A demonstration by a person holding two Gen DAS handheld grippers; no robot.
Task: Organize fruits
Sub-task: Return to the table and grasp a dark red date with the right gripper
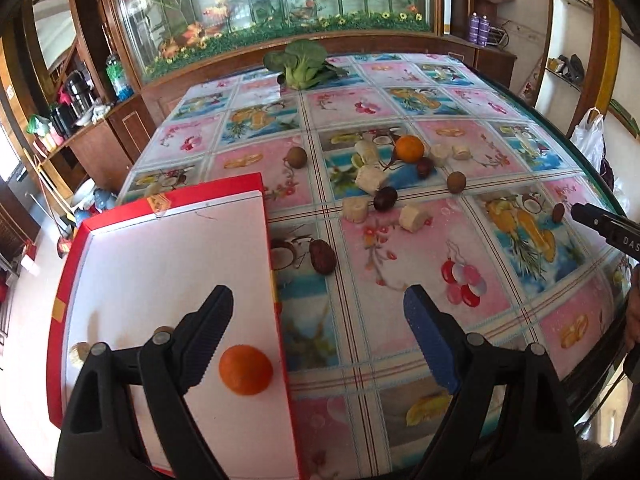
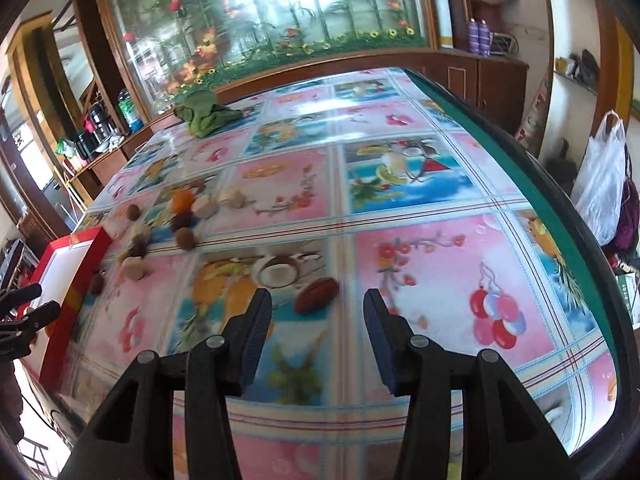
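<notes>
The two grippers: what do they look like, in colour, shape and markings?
Both are black plastic. The left gripper and the right gripper each have two wedge-shaped fingers with round silver pivot pins. On each, one ribbed pad is black and the other is blue. In the left wrist view, the right gripper's side carries white letters, of which "DAS" is readable. No cables or sleeves can be told clearly.

A shallow red box with a white inside [image 1: 168,256] lies flat at the table's left edge, holding one orange [image 1: 245,369] near its right wall. Outside it, scattered on the tablecloth, lie another orange [image 1: 409,149], pale banana chunks [image 1: 371,179], brown kiwis [image 1: 296,157], dark plums [image 1: 385,199] and a dark avocado [image 1: 321,256].
</notes>
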